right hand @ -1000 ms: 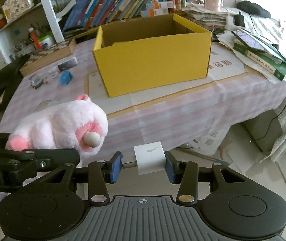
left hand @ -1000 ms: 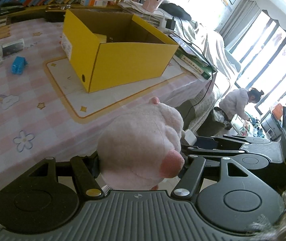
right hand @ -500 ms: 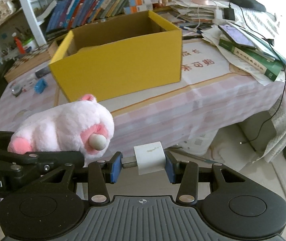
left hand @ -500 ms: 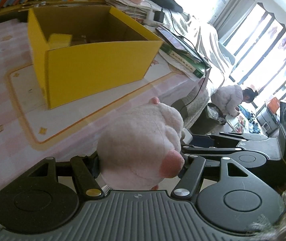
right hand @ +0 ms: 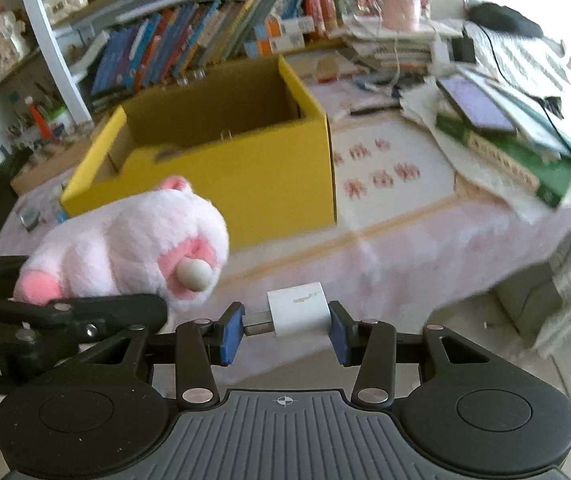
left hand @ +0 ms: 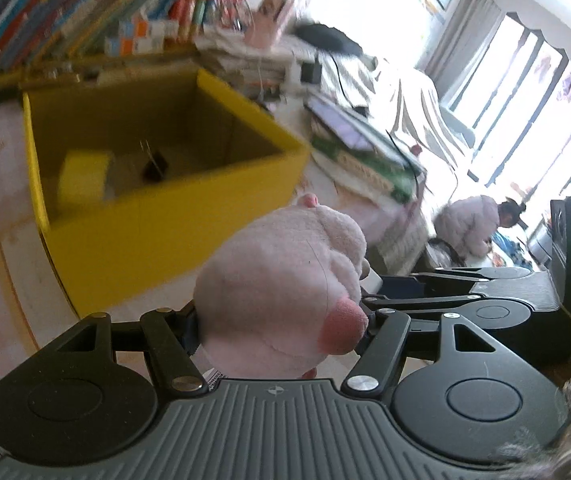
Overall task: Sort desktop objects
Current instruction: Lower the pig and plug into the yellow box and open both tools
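Fluffy pink plush toy [left hand: 281,292] in left gripper [left hand: 281,320]; boxy white charger [right hand: 299,314] in right gripper [right hand: 285,330].

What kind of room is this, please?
Most likely a lived-in home room used as a study: a shelf of books, a table with a pink checked cloth, piled papers, and tall curtained windows.

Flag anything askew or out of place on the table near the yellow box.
The pile of books and papers right of the yellow cardboard box looks untidy: it is fanned out crookedly, and a green book's corner sits near the table edge.
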Demonstrator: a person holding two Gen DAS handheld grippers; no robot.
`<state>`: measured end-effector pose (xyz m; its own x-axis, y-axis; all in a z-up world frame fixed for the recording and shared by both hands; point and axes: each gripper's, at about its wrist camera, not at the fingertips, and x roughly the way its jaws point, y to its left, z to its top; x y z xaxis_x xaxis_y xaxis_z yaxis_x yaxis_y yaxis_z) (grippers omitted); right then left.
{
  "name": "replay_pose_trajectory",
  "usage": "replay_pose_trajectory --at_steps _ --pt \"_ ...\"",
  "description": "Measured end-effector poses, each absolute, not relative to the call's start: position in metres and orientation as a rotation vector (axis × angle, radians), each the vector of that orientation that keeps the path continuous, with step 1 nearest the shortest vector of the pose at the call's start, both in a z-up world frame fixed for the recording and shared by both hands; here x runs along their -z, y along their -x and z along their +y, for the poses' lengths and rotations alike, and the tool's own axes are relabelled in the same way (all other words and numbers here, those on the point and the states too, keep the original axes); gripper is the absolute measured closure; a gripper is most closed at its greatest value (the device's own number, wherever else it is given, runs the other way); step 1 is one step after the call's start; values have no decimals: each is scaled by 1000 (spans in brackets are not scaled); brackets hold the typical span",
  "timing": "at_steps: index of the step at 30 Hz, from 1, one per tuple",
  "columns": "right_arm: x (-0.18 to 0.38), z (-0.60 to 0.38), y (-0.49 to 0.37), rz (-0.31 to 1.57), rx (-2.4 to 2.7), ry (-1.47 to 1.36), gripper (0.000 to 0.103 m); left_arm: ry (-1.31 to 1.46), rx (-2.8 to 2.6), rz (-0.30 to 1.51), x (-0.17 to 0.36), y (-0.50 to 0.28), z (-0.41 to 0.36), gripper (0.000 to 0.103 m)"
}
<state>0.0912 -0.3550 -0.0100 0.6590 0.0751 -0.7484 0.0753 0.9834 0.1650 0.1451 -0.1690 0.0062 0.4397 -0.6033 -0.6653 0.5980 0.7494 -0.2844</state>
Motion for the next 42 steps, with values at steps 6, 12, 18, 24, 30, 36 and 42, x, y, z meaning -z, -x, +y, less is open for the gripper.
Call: replay_pose_trajectory --at_steps 6,12,18,24,30,36,42 --pt "-22 -365 -129 734 -64 -121 59 -2 667 710 -39 -178 -168 39" --pt "-37 -361 -173 665 -137 -25 59 -55 581 651 -53 -219 -173 38" --pt "-32 -336 -223 685 -279 161 59 -180 544 686 -43 -271 -186 38" --pt "-8 -315 -269 750 -353 329 59 -271 519 751 -22 -310 -199 38" --pt "21 -300 -310 901 -441 483 58 -334 507 810 -5 -335 -211 38" --pt "41 -279 -316 1023 -589 685 58 -391 534 896 11 -351 -226 47" --pt "47 -283 -322 1126 -612 661 58 -361 525 956 18 -362 -224 42"
